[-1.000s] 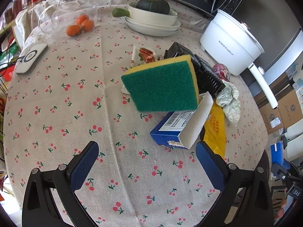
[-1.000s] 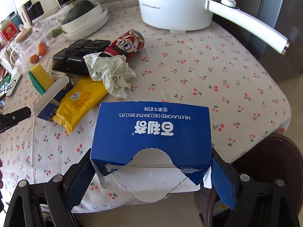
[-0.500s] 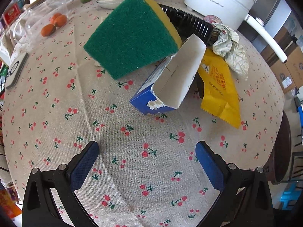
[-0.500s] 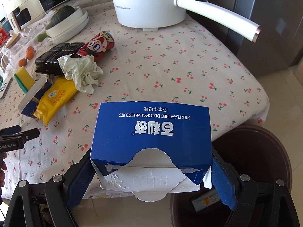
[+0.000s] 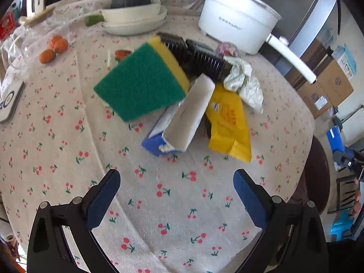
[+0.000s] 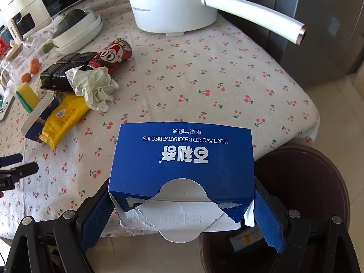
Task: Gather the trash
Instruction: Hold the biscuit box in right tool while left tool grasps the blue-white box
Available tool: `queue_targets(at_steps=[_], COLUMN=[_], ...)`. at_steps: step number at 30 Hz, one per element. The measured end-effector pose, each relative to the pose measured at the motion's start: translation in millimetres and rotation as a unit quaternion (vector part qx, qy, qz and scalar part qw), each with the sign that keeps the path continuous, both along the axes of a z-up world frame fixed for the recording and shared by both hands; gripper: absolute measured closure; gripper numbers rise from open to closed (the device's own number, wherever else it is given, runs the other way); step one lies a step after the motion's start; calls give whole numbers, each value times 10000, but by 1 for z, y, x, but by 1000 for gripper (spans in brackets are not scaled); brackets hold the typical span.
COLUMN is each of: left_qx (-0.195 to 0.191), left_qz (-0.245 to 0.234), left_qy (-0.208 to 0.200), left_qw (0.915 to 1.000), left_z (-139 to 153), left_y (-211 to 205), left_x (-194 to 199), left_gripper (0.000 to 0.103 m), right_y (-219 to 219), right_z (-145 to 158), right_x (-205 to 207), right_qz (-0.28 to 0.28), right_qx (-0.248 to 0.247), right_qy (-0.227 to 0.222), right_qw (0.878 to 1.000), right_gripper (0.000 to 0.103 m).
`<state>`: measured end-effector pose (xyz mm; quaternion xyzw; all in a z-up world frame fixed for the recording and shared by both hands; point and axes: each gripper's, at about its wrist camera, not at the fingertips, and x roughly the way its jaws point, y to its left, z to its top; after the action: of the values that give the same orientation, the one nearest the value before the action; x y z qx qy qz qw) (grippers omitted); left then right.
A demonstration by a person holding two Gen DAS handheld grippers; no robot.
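My right gripper (image 6: pixel 182 207) is shut on a torn blue biscuit box (image 6: pixel 182 157), pads pressed on both its sides, held at the table's edge beside a dark brown trash bin (image 6: pixel 304 182) with some packaging inside. My left gripper (image 5: pixel 176 178) stands open above the cherry-print tablecloth (image 5: pixel 68 159), nothing between its fingers. Just ahead of it lie a small opened blue box (image 5: pixel 177 125), a yellow wrapper (image 5: pixel 227 125), crumpled paper (image 5: pixel 245 84), a black plastic tray (image 5: pixel 200 59) and a cartoon-printed can (image 6: pixel 113 54). A green-and-yellow sponge (image 5: pixel 143 82) leans on the small box.
A white electric pot (image 6: pixel 173 4) with a long handle (image 6: pixel 254 18) stands at the back. Stacked bowls holding a dark squash (image 5: pixel 134 11), oranges in a glass jar (image 5: pixel 54 47) and a white device (image 5: pixel 9 102) sit to the left. Cardboard boxes (image 5: pixel 325 86) stand on the floor.
My right gripper carried the biscuit box from over the table to its edge, bringing the bin into view, then held still. The left gripper rolled and shifted, staying open.
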<state>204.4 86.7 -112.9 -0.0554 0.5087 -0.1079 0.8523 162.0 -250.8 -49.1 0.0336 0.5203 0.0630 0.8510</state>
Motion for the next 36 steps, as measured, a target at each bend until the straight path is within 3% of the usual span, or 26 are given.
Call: queue_targets(at_steps=[4,12,23,25,26,31,32,34,36], left_qx=[-132,19,-475,-589,-636,-641,-665,-594,-415], left_qz=[142,103,324,346,361,303,347,409,347], left_qy=[-257,-267,-641,-642,-620,-373,-312,-304,-388], left_qw=[9995,9996,9963,9956,9954,9968,9967,9969,9978], left_z=[1,-3,33,37,39,35,34,33,35], left_y=[-1,-14,3,5,6,6,7,9,8], left_x=[13,24,2,-2,-3,-7,-7,-7,-7], left_gripper=[18,75,80,100,101,101,97,86,47], right_y=[2,4,0,-1,-1,-2,-3,-3,-2], right_z=[-1,-2,5,7,9,12,12,11,11], right_x=[4,6,-1,-2,-3,-4,-5,-5,-5], right_qz=[4,0,-73,-72,-71,-117,-132,-154,-160], right_qx=[55,71,148,175,187,271,295,349,360], right_qy=[18,48,-41,-67,-83,-117,-107,-83,-68], right_qw=[10000,10000,9999,9998,9998,9995,9994,9992,9992], right_gripper=[11,11,11,11,11,11,11,11,11])
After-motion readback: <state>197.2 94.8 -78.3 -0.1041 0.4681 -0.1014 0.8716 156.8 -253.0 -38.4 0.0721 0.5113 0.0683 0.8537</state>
